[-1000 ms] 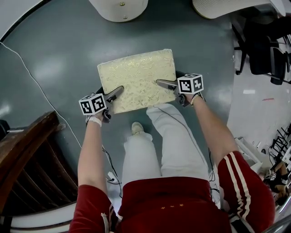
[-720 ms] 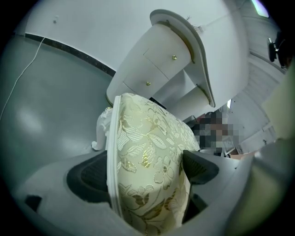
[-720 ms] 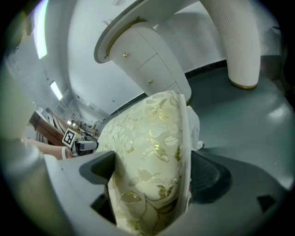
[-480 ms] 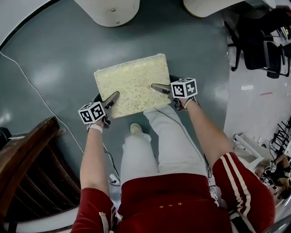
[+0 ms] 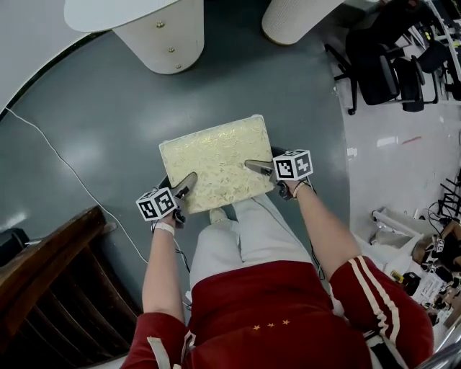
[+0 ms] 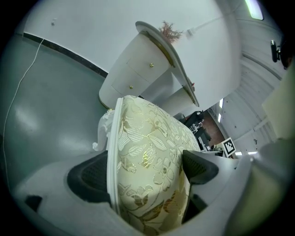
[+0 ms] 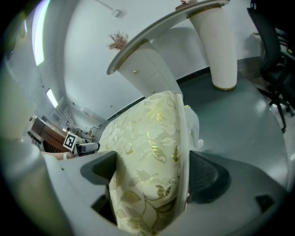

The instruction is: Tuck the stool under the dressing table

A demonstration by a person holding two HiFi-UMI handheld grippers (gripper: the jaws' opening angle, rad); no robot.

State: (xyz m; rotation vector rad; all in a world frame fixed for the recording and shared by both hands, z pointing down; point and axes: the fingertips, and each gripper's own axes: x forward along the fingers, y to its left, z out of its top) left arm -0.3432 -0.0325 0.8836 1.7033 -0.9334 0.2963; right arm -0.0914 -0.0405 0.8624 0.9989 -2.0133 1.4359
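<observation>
The stool (image 5: 212,162) has a cream seat cushion with a gold leaf pattern and is held off the grey floor in front of the person. My left gripper (image 5: 189,179) clamps its near left edge and my right gripper (image 5: 251,166) its near right edge. In the left gripper view the cushion (image 6: 147,147) fills the gap between both dark pads (image 6: 90,177). The right gripper view shows the same cushion (image 7: 147,156) pinched between its pads (image 7: 207,177). The white dressing table (image 5: 162,36) stands at the top, with a drawer pedestal and a round leg (image 5: 292,18). The stool's legs are hidden.
Dark wooden furniture (image 5: 43,288) fills the lower left. Black office chairs (image 5: 389,65) stand at the upper right, with clutter (image 5: 432,267) along the right edge. A thin white cable (image 5: 65,166) runs across the floor on the left. The person's legs (image 5: 245,238) are just behind the stool.
Both grippers have risen with the stool between them, and it has moved toward the dressing table. More of the dressing table shows at the top.
</observation>
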